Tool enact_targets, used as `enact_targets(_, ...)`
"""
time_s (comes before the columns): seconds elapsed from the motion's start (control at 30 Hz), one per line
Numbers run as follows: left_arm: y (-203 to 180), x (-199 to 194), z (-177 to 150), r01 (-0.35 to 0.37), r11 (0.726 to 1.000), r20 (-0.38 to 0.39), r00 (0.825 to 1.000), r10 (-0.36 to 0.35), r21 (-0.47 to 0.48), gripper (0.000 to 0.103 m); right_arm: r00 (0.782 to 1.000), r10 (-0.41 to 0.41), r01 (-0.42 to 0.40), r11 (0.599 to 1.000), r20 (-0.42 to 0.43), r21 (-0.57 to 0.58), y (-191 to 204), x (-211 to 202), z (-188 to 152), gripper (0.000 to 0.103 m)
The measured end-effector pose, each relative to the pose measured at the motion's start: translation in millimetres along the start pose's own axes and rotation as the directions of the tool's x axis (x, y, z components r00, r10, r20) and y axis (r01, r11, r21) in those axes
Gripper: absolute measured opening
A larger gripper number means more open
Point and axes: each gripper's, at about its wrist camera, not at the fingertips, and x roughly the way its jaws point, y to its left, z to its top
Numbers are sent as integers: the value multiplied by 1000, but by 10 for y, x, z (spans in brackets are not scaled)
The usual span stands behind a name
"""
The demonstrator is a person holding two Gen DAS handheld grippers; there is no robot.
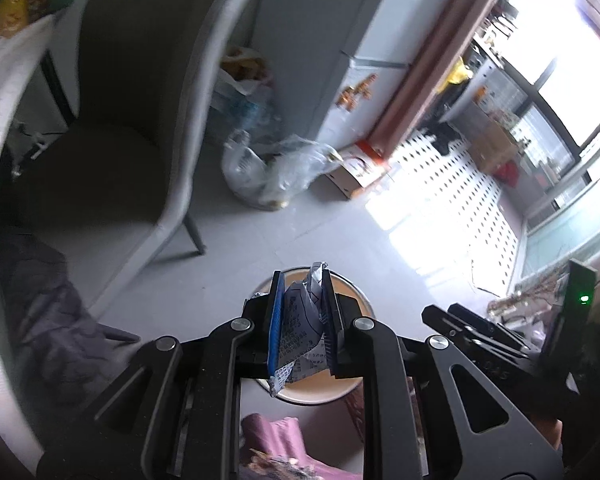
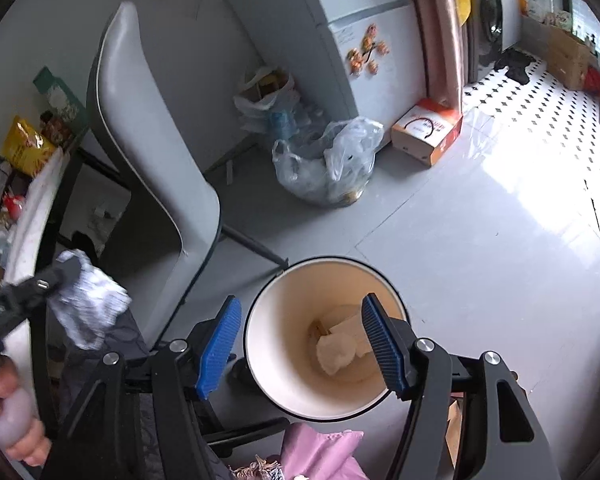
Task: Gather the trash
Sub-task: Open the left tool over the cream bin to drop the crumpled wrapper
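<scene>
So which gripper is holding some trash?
The left gripper. Its blue pads are squeezed on a crumpled paper above the bin. The right gripper is open, with nothing between its fingers.

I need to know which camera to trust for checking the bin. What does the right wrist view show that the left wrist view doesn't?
Only the right wrist view looks down into the bin and shows pale crumpled trash at its bottom; its own right gripper has open, empty jaws.

Only the left wrist view shows the printed wrapper pinched in the left gripper from close up.

Both show the grey chair, the clear plastic bag and the fridge.
</scene>
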Motion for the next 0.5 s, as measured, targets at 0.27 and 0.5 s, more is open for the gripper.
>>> enact_targets(0.27, -198, -9, 76, 71, 997, 13, 997, -71, -2, 84, 998, -8, 6, 1000, 57, 29, -179, -298, 47, 66)
enact_targets(0.5, 13, -495, 202, 27, 999, 123, 992, -22, -33, 94, 997, 33, -33, 999, 76, 0, 26, -369, 84, 72)
